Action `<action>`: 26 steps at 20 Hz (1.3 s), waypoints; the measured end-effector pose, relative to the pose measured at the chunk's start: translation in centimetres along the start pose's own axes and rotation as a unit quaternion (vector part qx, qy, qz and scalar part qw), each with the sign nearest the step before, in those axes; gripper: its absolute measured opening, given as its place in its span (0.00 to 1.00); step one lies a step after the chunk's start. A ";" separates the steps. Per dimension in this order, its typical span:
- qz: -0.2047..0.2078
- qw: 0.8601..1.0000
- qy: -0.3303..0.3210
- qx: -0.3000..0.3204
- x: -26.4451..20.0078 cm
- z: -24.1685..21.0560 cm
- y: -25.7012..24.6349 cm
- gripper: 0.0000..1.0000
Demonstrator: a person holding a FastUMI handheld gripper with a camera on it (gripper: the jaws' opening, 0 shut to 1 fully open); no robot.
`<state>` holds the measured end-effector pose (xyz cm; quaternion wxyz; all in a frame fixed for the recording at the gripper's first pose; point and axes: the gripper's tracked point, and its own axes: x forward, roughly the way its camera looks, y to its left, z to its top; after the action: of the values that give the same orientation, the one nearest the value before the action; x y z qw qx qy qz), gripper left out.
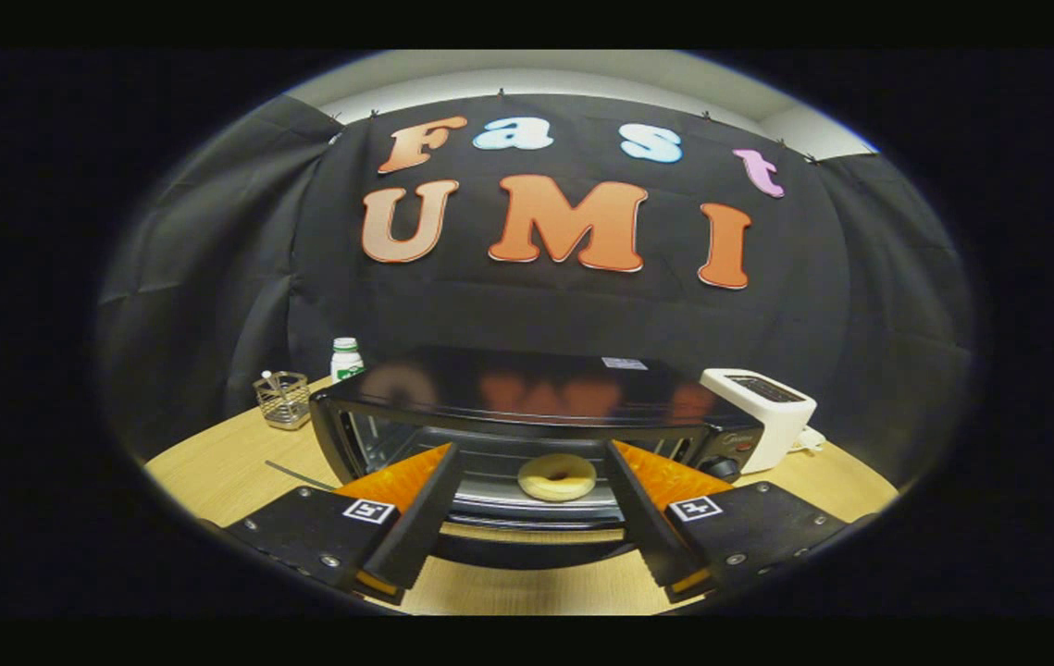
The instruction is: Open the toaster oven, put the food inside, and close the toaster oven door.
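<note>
Two steps look done: doughnut inside open toaster oven; my tool, fingers apart and empty, must shut its door.

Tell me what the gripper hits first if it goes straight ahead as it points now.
Likely the doughnut on the rack of the open toaster oven. It lies just ahead of the open gripper, seen in the gap between its fingers. Depth is uncertain; the lowered door's edge might catch first.

I see a white pop-up toaster on the wooden surface, a white bottle with green label by a wire basket, a thin dark stick lying near them
</note>
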<state>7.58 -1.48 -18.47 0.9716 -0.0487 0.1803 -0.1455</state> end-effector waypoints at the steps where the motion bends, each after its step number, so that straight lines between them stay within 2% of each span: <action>1: 0.009 1.000 -0.010 -0.003 -0.9 0.7 0.4 0.92; 5: 0.062 0.998 0.003 -0.015 -4.2 0.2 3.1 0.91; 8: 0.080 0.996 0.032 -0.023 -5.9 -1.8 4.1 0.91; 13: 0.053 0.996 0.022 -0.074 -5.5 -2.9 3.1 0.88; 17: 0.038 0.995 -0.013 -0.092 -3.9 -1.5 3.0 0.88; 21: 0.008 0.993 -0.020 -0.120 -1.4 -0.9 2.0 0.88; 26: 0.025 0.994 -0.043 -0.094 -2.8 1.3 2.7 0.88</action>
<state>6.29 2.02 -16.68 0.9729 -0.1415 0.1527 -0.1009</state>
